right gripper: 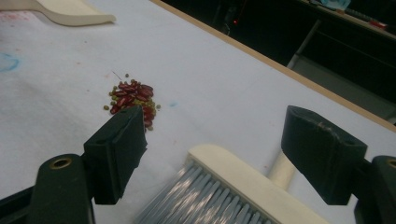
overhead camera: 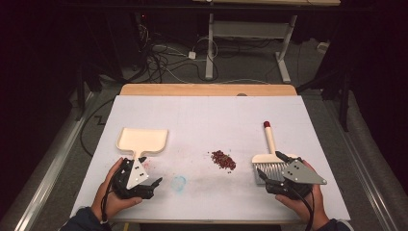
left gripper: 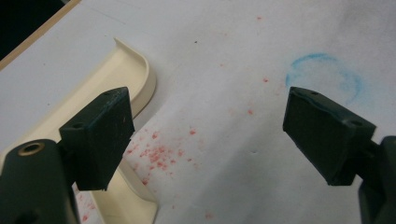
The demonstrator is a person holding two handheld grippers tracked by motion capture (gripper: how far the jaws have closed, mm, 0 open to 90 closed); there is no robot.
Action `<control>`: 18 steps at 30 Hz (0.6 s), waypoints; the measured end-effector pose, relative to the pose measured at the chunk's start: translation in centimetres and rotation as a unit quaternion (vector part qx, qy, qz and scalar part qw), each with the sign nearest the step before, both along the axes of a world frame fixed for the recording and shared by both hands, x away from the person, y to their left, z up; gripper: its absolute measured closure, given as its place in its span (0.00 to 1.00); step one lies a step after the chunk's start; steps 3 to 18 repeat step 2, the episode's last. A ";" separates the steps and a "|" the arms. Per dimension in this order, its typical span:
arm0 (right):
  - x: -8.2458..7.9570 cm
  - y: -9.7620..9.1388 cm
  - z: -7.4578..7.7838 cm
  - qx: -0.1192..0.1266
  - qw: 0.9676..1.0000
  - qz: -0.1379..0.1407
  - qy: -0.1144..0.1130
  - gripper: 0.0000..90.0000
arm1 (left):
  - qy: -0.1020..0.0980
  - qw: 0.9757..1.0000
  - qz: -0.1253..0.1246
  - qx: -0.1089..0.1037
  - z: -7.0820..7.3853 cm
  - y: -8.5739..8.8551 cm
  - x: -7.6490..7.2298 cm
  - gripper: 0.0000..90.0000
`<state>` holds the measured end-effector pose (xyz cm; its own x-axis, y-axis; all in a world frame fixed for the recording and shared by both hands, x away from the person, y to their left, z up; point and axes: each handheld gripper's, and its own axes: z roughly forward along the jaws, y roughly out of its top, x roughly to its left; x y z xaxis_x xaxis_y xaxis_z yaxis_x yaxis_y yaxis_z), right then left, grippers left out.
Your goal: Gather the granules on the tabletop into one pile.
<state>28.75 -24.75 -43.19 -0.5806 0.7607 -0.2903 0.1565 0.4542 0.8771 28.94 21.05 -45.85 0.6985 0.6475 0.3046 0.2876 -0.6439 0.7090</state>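
A cream dustpan (overhead camera: pixel 142 138) lies at the left of the white sheet, its handle pointing at my left gripper (overhead camera: pixel 143 171). That gripper (left gripper: pixel 208 135) is open over bare sheet, its left jaw just beside the dustpan's rim (left gripper: pixel 135 74). A small pile of red and green beans (overhead camera: pixel 223 159) sits mid-table. A cream brush (overhead camera: pixel 269 144) with a red-tipped handle lies at the right, grey bristles toward me. My right gripper (overhead camera: pixel 270 165) is open, and its jaws straddle the brush head (right gripper: pixel 233 186) without gripping it. The beans (right gripper: pixel 133 95) lie beyond its left jaw.
A faint blue ring (overhead camera: pixel 179 183) and red speckled stains (left gripper: pixel 159 151) mark the sheet near the left gripper. The white sheet (overhead camera: pixel 207 120) covers a wooden table whose far edge (overhead camera: pixel 207 90) shows. Cables and desk legs stand on the floor beyond.
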 end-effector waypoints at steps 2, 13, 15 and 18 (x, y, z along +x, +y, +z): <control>-0.1 0.0 0.0 0.002 1.000 0.005 0.000 0.25 | 0.000 1.000 -0.001 0.003 0.0 -0.1 0.0 0.17; -0.1 0.0 0.0 0.002 1.000 0.005 0.000 0.25 | 0.000 1.000 -0.001 0.003 0.0 -0.1 0.0 0.17; -0.1 0.0 0.0 0.002 1.000 0.005 0.000 0.25 | 0.000 1.000 -0.001 0.003 0.0 -0.1 0.0 0.17; -0.1 0.0 0.0 0.002 1.000 0.005 0.000 0.25 | 0.000 1.000 -0.001 0.003 0.0 -0.1 0.0 0.17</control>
